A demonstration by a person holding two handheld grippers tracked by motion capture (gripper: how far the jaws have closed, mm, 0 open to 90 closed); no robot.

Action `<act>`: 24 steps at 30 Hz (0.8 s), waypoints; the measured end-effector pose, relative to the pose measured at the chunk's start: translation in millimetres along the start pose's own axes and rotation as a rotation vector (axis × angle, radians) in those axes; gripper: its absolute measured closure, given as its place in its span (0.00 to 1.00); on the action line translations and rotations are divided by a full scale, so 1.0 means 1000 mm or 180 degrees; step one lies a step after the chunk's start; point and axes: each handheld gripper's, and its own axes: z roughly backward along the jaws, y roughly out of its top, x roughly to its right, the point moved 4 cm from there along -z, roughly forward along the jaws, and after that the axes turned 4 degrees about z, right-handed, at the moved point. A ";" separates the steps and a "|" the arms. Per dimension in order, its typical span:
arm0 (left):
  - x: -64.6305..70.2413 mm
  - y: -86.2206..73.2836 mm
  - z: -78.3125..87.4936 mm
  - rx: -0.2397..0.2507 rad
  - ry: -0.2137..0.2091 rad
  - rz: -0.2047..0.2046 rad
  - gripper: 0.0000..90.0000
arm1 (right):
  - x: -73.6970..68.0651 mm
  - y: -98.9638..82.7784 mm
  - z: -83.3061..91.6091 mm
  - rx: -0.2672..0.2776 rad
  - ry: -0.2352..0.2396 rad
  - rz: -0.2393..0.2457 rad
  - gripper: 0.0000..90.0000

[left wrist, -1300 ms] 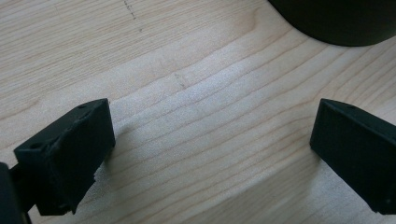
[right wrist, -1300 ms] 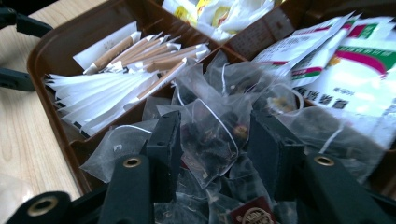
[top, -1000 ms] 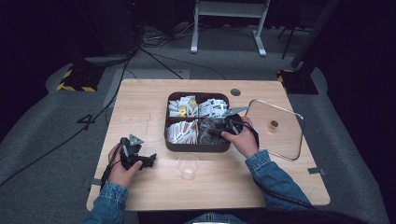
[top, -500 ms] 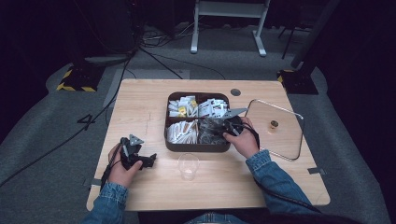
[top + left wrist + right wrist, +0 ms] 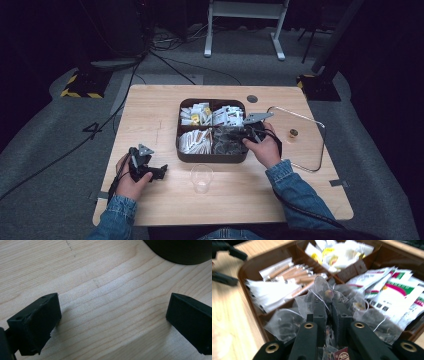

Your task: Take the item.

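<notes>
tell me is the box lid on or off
Off: the clear lid lies flat on the table right of the open box.

Right tool (image 5: 329, 312) jaws just closed; left tool (image 5: 112, 322) jaws wide apart.

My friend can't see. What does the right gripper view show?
The right gripper has just closed its black jaws on a clear tea bag in a brown divided box, with white sachets and packets around.

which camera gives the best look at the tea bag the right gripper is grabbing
The right gripper view: the right gripper has just closed on a clear mesh tea bag, seen close up. In the high view, that compartment of the tray is a dark blur beside the hand. The left gripper view faces bare tabletop.
</notes>
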 end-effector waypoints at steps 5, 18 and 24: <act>0.000 0.000 0.000 -0.0003 -0.0002 -0.0009 0.00 | 0.000 0.007 0.012 0.0172 0.0018 -0.0052 0.92; 0.000 0.001 -0.001 0.0002 -0.0011 -0.0018 0.00 | -0.016 0.023 0.037 0.0499 0.0166 -0.0062 0.92; -0.001 0.000 0.000 -0.0001 -0.0030 -0.0030 0.00 | -0.029 0.029 0.044 0.0552 0.0235 0.0036 0.92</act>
